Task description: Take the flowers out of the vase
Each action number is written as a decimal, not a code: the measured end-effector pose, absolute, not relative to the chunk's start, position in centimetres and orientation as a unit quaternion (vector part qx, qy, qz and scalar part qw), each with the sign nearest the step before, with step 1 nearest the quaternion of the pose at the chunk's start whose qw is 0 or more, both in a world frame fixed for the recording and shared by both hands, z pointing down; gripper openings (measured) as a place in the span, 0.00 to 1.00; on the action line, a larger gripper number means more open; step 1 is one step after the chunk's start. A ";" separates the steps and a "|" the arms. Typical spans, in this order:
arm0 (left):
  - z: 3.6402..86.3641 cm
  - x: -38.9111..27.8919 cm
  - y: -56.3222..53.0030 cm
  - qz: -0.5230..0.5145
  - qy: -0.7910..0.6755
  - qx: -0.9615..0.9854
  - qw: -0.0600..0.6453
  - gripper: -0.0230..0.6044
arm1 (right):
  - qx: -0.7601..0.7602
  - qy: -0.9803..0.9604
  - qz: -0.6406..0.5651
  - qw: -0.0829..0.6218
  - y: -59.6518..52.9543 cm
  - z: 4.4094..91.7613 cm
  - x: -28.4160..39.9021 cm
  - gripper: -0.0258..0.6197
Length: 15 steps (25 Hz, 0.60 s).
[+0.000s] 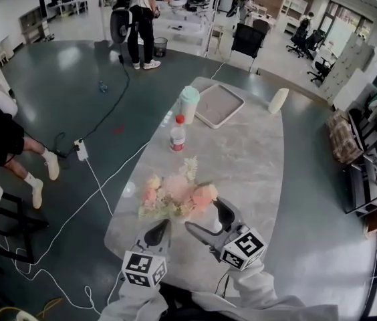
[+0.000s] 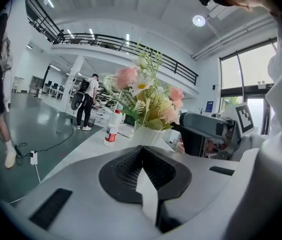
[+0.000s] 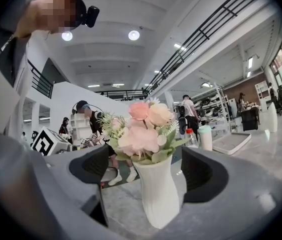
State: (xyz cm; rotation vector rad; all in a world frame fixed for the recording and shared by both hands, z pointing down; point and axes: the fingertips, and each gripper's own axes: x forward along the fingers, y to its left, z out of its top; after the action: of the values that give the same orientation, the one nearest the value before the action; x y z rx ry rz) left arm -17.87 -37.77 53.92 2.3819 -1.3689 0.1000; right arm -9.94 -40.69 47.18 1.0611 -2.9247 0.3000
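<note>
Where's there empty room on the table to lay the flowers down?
The biggest bare patch of table lies right of the bottle, between the flowers and the tray. The far end is crowded: tray, cup, bottle. The near end is taken by the vase, left gripper and right gripper.

— What do the flowers look like?
— The flowers (image 1: 175, 194) are pale pink and cream blooms with green sprigs and one tall whitish spray. They sit bunched just below the centre of the head view, with their stems in the vase.
— And the vase?
— The vase (image 3: 157, 194) is white, narrow at the neck and wider below. It stands upright at lower centre of the right gripper view, blooms spreading above its mouth.
</note>
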 end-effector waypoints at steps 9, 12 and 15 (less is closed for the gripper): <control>55.3 -18.5 -38.8 0.043 -0.502 0.840 0.203 0.04 | 0.323 -0.945 0.040 0.016 -42.3 47.2 -11.6 0.81; 55.4 -18.5 -39.4 0.044 -0.504 0.838 0.203 0.04 | 0.314 -0.949 0.031 0.007 -43.1 46.9 -11.8 0.81; 55.6 -19.0 -39.7 0.045 -0.507 0.836 0.206 0.04 | 0.297 -0.955 0.024 0.000 -43.6 46.7 -12.7 0.81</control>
State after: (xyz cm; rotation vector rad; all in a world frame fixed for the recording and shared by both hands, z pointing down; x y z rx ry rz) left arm -19.04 -39.72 55.59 2.3293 -1.4128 0.1266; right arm -12.68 -43.56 46.72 0.9321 -2.9982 0.0767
